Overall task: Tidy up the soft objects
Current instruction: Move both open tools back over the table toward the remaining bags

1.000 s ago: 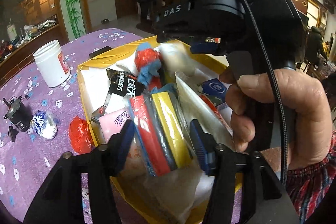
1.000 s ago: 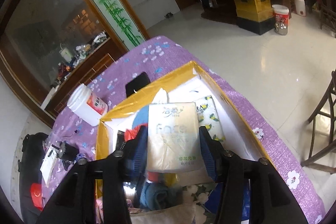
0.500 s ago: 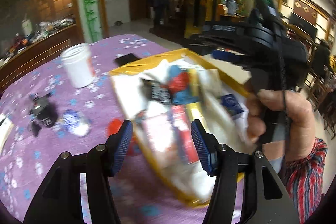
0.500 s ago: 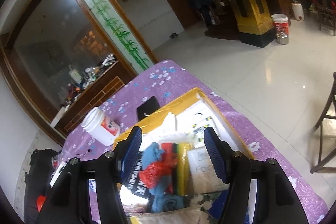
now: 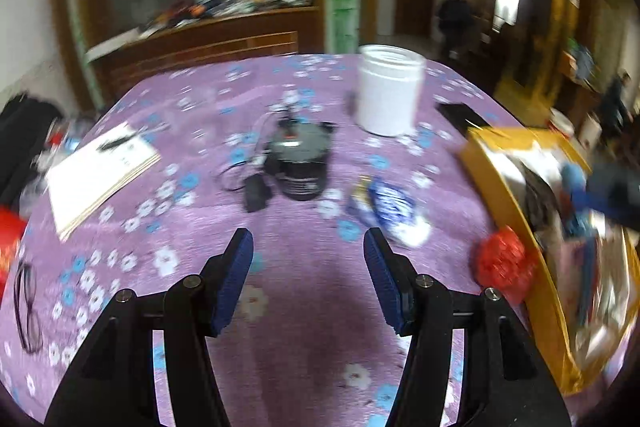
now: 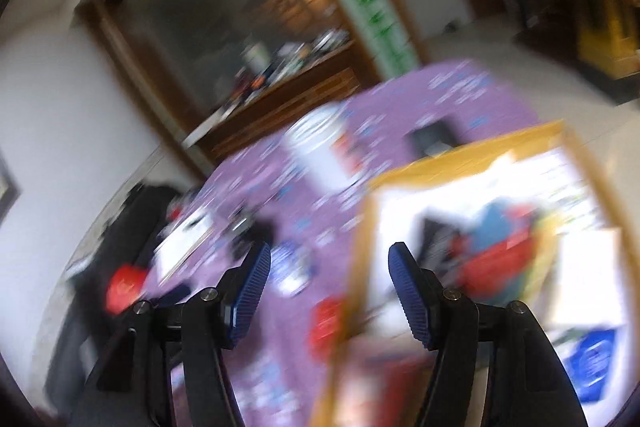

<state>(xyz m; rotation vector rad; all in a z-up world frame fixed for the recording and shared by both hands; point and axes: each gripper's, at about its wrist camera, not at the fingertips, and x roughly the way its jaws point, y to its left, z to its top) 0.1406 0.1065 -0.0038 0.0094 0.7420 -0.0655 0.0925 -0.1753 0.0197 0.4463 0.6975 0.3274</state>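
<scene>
Left hand-held gripper [image 5: 308,279] apart, empty; right hand-held gripper [image 6: 330,285] likewise. Next target probably red bag [image 5: 502,265] touching yellow box [image 5: 516,227] outer wall: approach low, pinch gently.

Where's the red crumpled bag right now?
In the left wrist view the red crumpled bag lies on the purple tablecloth, right of centre, against the yellow box's outer wall.
</scene>
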